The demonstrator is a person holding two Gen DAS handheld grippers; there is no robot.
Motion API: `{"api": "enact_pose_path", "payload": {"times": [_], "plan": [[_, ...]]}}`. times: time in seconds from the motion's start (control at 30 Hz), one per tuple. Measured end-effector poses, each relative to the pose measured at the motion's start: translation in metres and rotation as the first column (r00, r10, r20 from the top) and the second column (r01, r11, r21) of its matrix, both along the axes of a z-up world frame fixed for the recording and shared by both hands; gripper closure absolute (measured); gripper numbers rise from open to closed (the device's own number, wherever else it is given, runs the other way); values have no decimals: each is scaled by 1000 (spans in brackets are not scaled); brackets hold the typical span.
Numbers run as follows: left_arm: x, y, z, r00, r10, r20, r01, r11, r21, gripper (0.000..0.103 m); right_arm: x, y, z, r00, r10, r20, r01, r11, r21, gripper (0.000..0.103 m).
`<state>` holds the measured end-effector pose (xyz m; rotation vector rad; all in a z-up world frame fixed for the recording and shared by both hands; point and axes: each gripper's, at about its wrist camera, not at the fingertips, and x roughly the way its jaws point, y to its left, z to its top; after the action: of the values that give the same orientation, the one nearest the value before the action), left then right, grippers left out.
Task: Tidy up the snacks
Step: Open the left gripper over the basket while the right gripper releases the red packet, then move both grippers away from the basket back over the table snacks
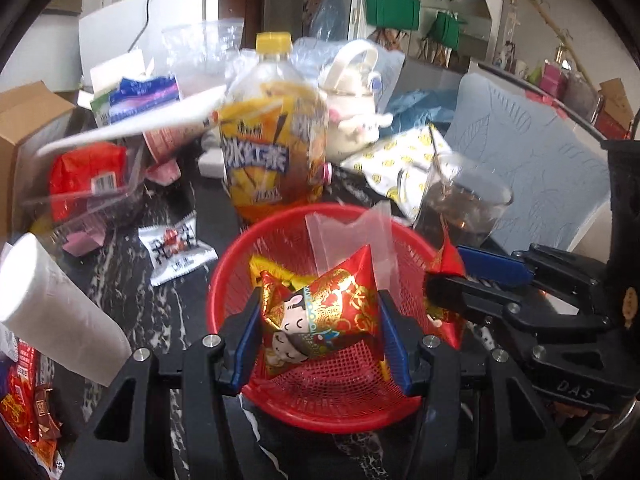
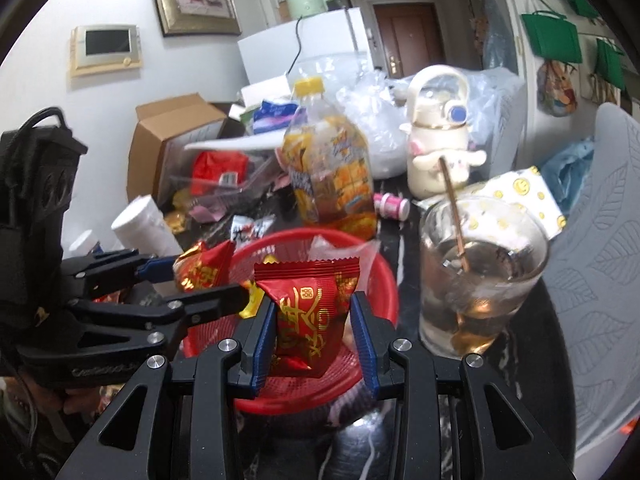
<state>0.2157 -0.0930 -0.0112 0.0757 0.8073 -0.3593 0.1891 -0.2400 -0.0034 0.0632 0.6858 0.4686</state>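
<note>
Snack packets are being gathered into the red mesh basket (image 1: 224,280) that stands on the dark table (image 1: 120,280), near the camera and in front of the iced-tea bottle (image 1: 272,152). The left claw (image 1: 318,320) is closed on a red-and-gold cartoon-printed packet (image 1: 320,312), held over the basket; the right claw (image 2: 314,320) is closed on a red packet with gold lettering (image 2: 308,312), likewise above the basket's near half. The step in hand appears to be delivery of both packets. The next move probably calls for lowering each inside the rim and parting the jaws, while keeping clear of the glass of liquid (image 2: 480,272) just right of the basket. Another packet (image 1: 176,252) lies on the table to the left, yet to be collected. The basket's near rim and floor are partly hidden by the claws, its contents are only partly visible, and motion blur obscures the far clutter.
</note>
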Motion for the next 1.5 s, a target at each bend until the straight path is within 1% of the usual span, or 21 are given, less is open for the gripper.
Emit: {"api": "enact_pose_path", "payload": {"times": [0.1,0.2,0.43,0.6,0.7,0.73,0.83,0.87,1.0,1.3,1.5], "plan": [[4,-1,-9,1000,0,-27,1,1000,16,51,0,-1,-7,1000,6,-6,-6,1000,-6,67],[6,-3,-15,999,5,-43,-4,999,41,51,2,-4,-13,999,22,-32,-21,999,48,67],[10,-4,-26,996,6,-89,-1,998,61,51,2,-1,-18,999,48,-17,-46,996,79,66],[13,-5,-32,993,11,-118,-3,997,71,51,-1,1,-16,999,37,8,-37,998,52,66],[13,-6,-32,993,13,-115,-5,997,75,51,0,0,-16,999,34,-2,-34,998,52,66],[13,-8,-33,993,23,-116,-11,995,98,51,0,0,-16,999,33,-6,-33,998,50,66],[11,-13,-33,994,18,-110,-3,992,127,51,2,0,-17,1000,24,-13,-23,999,37,66],[12,-13,-33,993,19,-114,-4,992,129,51,2,0,-17,1000,20,-15,-19,999,33,66],[13,-14,-34,992,34,-123,-17,991,136,42,2,0,-15,1000,3,-18,-3,1000,13,66],[9,-12,-27,991,58,-121,-42,991,130,42,2,-1,-14,999,-19,-36,18,1000,-25,66],[-5,-9,-9,995,67,-70,-58,990,126,42,-1,1,-8,998,-42,-45,39,997,-65,64]]}}
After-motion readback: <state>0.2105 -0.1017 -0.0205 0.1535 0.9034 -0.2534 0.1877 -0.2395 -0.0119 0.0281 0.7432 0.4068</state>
